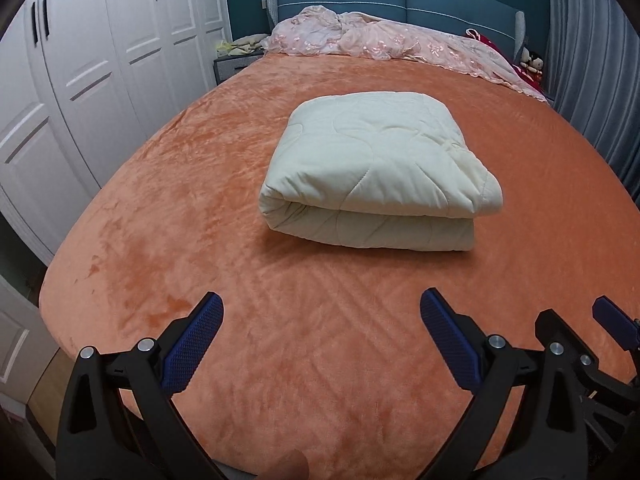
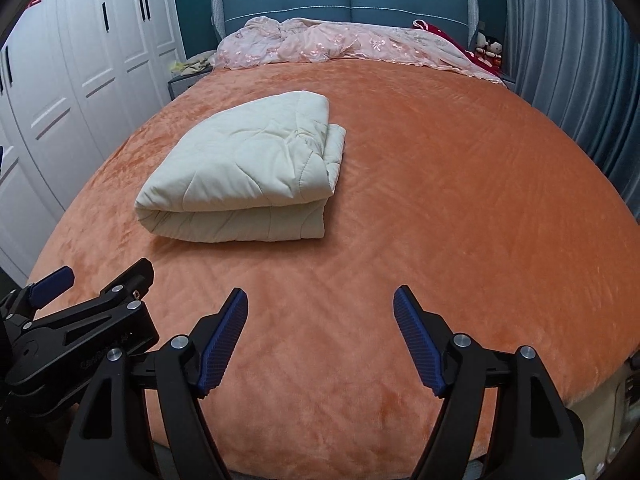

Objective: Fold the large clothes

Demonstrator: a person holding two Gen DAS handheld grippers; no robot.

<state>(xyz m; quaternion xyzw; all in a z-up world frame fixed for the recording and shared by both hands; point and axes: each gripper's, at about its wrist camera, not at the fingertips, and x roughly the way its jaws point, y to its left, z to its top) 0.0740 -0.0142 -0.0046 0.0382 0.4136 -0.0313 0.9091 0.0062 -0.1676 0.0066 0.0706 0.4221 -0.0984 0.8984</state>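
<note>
Both tongs, left tongs and right tongs, gape empty above the bed's near edge; the folded quilt lies mid-bed, apparently finished.

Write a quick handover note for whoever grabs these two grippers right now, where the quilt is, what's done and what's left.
Left gripper: open, nothing between its fingers, held over the near edge of the bed.
Right gripper: open, empty, beside the left one over the same near edge.
Cream quilt: folded into a thick rectangular bundle, lying on the orange bed cover ahead of both grippers, neither touching it. Its folded edge faces the grippers; loose layers show on the right side.
Pink bedding: bunched by the headboard, untouched.
Done: the quilt looks fully folded and released.
Left: probably nothing on the quilt; tidy the right-side layers if they need squaring.
</note>
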